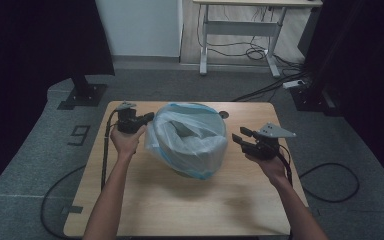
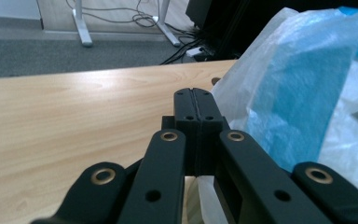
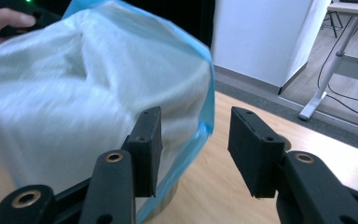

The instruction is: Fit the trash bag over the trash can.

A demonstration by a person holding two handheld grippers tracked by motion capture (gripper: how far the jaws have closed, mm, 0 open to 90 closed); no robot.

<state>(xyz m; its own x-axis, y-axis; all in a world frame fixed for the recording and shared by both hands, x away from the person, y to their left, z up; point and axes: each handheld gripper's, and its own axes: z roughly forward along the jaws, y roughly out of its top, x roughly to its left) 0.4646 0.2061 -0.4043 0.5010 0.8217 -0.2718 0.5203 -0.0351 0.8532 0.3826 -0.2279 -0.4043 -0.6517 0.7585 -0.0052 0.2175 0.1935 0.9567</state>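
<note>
A: Forearms at 6 o'clock. Left tool [image 1: 147, 118] clamped on the translucent white plastic liner bag [image 1: 192, 131], 9 o'clock edge, likely anchoring it.

B: Blue round bin [image 2: 279, 116] mid light wooden table [image 1: 180, 200]. Right tool [image 1: 241, 136] at 3 o'clock, jaws apart, empty.

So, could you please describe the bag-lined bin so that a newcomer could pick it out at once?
Start at the wooden table; the bin stands near its middle, between the two hands. It is a round container draped in a translucent white and blue plastic bag, the one bulky, crinkled thing on the tabletop.
</note>
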